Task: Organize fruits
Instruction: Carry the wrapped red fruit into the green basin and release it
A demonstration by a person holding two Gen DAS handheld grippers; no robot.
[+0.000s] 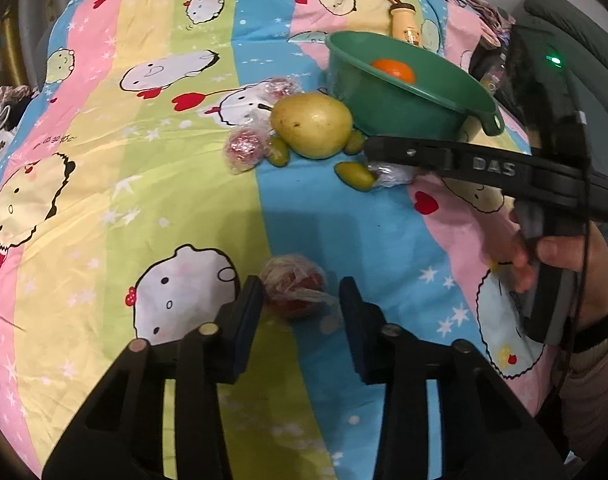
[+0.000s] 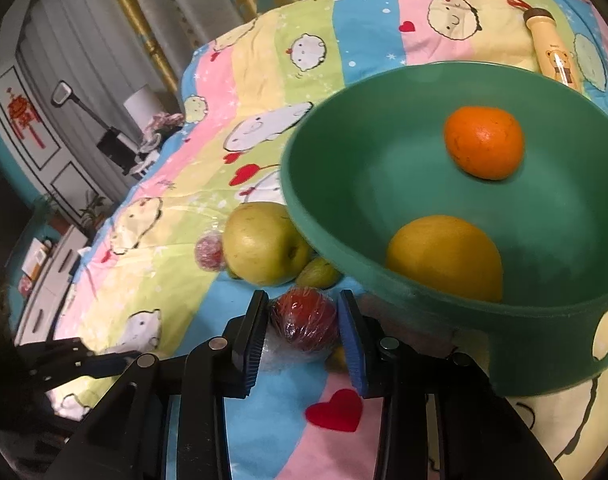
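A green bowl sits on the cartoon bedsheet; in the right wrist view the bowl holds an orange and a yellow fruit. A yellow-green pear lies left of the bowl with small green fruits and wrapped red fruits around it. My left gripper is open around a plastic-wrapped red fruit on the sheet. My right gripper is shut on another wrapped red fruit beside the bowl.
A cream bottle with a red loop lies behind the bowl. The bed's far edge meets curtains and a brass rail. Furniture and a lamp stand off the left side.
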